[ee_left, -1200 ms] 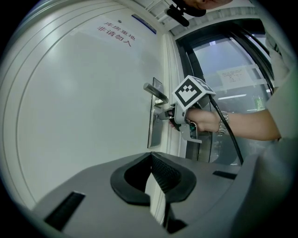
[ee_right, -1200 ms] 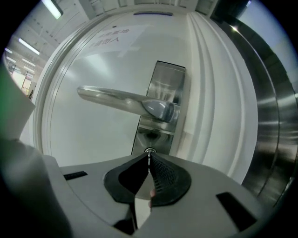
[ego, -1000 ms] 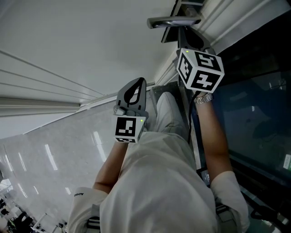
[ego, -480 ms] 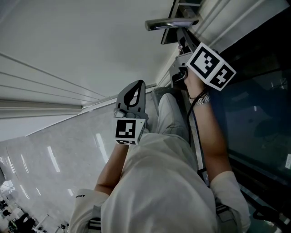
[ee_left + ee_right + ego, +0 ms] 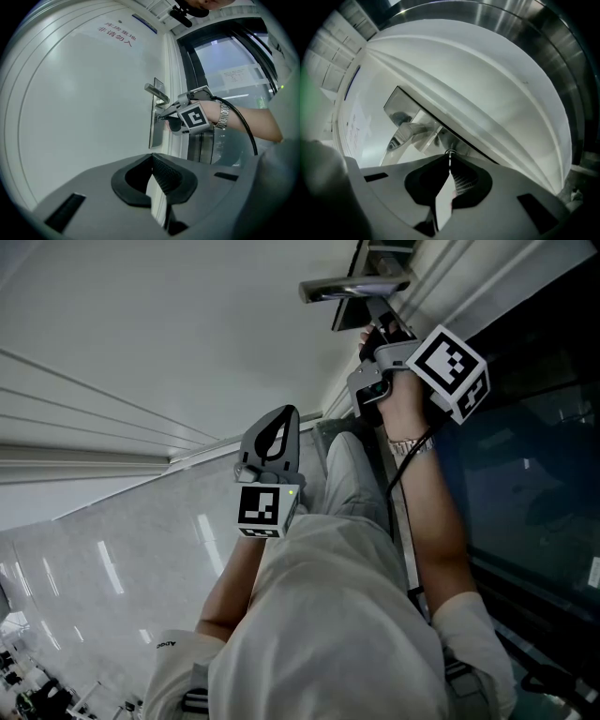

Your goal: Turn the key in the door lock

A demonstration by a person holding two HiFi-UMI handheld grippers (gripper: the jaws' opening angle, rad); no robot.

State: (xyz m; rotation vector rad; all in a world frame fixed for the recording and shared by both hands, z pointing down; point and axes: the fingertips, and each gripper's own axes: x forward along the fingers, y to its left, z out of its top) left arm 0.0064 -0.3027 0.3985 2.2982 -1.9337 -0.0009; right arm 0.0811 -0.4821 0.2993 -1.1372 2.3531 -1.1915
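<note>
White door [image 5: 84, 122], silver handle [image 5: 156, 92]

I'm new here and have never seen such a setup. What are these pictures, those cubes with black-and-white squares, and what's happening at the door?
A person holds a two-jaw gripper in each hand; the patterned cubes are parts of them. One picture comes from a camera on the person's head; the other two cameras ride on the grippers and look along their jaws. The right gripper is at the lock plate, below the lever handle of a white door, its jaws closed on a small metal key. The left gripper is held back from the door, shut and empty.
</note>
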